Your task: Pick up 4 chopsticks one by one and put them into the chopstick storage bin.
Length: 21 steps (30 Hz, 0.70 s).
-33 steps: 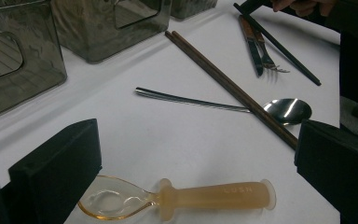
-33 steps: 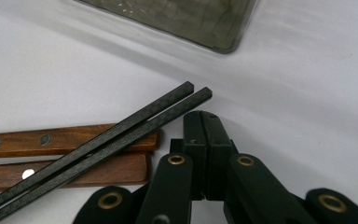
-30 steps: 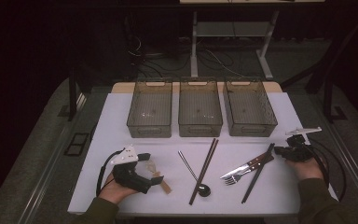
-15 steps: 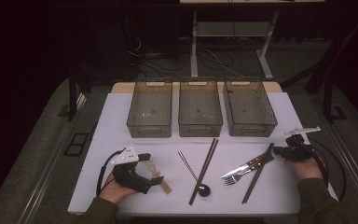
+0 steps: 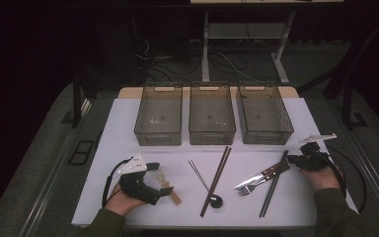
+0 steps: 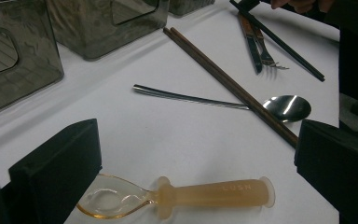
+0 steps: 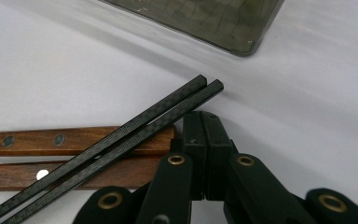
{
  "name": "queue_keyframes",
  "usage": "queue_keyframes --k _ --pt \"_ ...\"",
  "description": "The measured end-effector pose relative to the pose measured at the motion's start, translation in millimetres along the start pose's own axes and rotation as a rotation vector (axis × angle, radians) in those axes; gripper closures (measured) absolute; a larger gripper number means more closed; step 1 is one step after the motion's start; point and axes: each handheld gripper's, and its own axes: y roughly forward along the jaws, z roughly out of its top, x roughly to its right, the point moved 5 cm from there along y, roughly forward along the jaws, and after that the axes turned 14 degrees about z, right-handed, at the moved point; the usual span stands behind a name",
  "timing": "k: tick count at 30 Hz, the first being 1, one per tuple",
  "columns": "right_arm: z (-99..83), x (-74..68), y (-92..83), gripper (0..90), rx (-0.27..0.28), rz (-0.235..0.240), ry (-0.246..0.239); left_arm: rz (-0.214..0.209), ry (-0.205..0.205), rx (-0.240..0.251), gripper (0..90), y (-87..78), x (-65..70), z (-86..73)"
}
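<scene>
Left tongs (image 6: 186,172) open, straddling the amber translucent plastic spoon (image 6: 177,196) flat on the white desk (image 5: 128,128) — light, stiff, slick; grip mid-handle. Right tongs (image 7: 205,154) closed, empty, beside the black textured chopstick pair (image 7: 121,140) — thin, rolls easily.

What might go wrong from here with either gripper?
The right gripper is shut right beside the black chopsticks, which lie across two wooden handles; a grab may drag those along. The left gripper stands open around the translucent spoon, whose round handle may roll or slip when pinched.
</scene>
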Motion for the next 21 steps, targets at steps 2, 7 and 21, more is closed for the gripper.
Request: queue_keyframes --k 2,7,21 --pt "0.7 -0.8 0.0 89.6 0.000 -0.002 -0.008 0.000 0.000 -0.001 0.0 0.0 0.1 0.0" --pt "2.1 -2.8 0.7 89.6 0.001 -0.006 -0.016 0.000 -0.001 0.000 0.0 0.2 0.2 0.0" --pt "6.9 -6.1 3.3 89.6 0.010 -0.027 -0.046 0.000 -0.003 0.002 0.0 0.2 0.4 0.1"
